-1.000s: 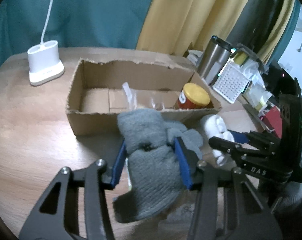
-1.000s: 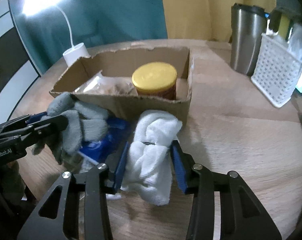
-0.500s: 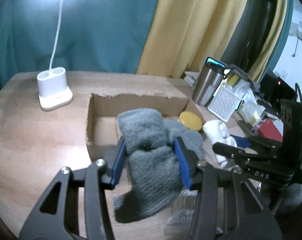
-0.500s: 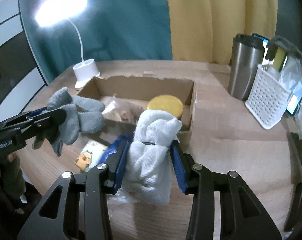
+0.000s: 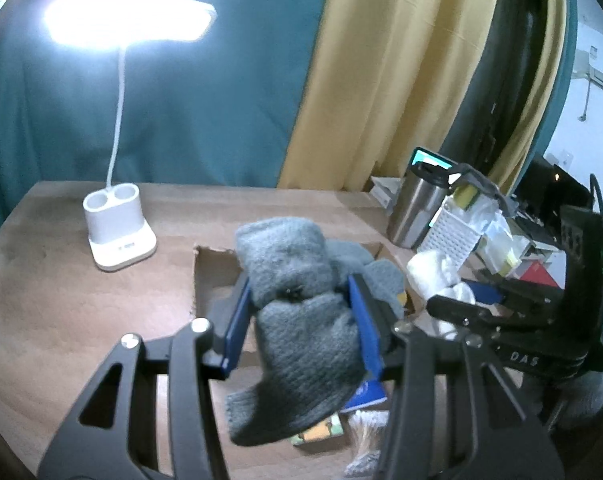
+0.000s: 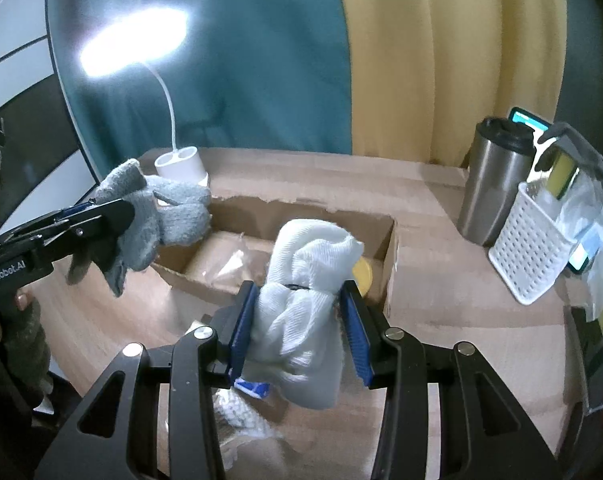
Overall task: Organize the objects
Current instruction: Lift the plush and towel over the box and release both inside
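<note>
Both grippers hold bundles above the table.
Left gripper clamps the grey glove; right gripper clamps the white cloth. Only the right view shows inside the cardboard box: yellow lid.

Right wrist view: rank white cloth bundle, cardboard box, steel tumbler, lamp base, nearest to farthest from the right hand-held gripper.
1. White cloth bundle: clamped in the right hand-held gripper.
2. Cardboard box: just beyond, centre.
3. Steel tumbler, far right, and lamp base, far left: too close to call.
</note>
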The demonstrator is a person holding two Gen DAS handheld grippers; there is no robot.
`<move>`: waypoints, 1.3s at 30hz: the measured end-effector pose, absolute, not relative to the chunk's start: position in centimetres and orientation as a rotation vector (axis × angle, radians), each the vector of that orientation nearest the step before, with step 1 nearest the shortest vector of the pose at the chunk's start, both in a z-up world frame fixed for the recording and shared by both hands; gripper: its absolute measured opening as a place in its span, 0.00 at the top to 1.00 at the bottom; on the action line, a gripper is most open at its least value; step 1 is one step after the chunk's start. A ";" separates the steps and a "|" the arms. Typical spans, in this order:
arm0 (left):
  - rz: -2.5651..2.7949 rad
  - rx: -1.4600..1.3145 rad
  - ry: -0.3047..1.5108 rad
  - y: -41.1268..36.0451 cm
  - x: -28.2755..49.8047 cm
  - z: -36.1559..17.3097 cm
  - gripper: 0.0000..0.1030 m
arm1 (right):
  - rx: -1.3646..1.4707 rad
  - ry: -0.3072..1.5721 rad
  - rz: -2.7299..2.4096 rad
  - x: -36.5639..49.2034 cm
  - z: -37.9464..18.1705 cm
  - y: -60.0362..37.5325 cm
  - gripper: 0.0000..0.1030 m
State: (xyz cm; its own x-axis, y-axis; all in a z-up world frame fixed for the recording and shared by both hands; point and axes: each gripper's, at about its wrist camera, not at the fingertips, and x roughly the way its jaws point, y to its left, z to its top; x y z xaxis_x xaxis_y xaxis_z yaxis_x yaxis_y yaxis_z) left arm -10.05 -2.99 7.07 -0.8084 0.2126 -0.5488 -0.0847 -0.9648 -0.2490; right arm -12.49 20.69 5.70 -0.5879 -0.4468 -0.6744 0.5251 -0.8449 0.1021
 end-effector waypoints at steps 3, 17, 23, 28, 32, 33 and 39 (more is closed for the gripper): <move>2.832 -0.900 -0.320 -3.3 -10.5 7.1 0.53 | 0.974 0.150 -2.392 -13.1 5.9 20.3 0.57; 2.825 -0.997 -0.330 -4.8 -14.9 4.5 0.53 | 1.002 0.162 -2.364 -16.5 5.7 18.6 0.57; 2.798 -1.060 -0.337 -4.7 -16.4 2.8 0.53 | 1.033 0.159 -2.336 -18.3 4.7 17.7 0.57; 2.782 -1.135 -0.323 -4.6 -17.6 1.1 0.53 | 1.047 0.157 -2.310 -19.2 3.8 16.9 0.57; 2.798 -1.194 -0.270 -4.5 -18.1 0.0 0.51 | 1.055 0.155 -2.289 -19.9 3.1 16.2 0.57; 2.809 -1.209 -0.243 -4.4 -18.3 -0.3 0.51 | 1.058 0.156 -2.283 -20.1 2.9 15.9 0.57; 2.836 -1.270 -0.202 -4.4 -18.7 -1.0 0.44 | 1.080 0.156 -2.261 -21.0 1.7 15.1 0.56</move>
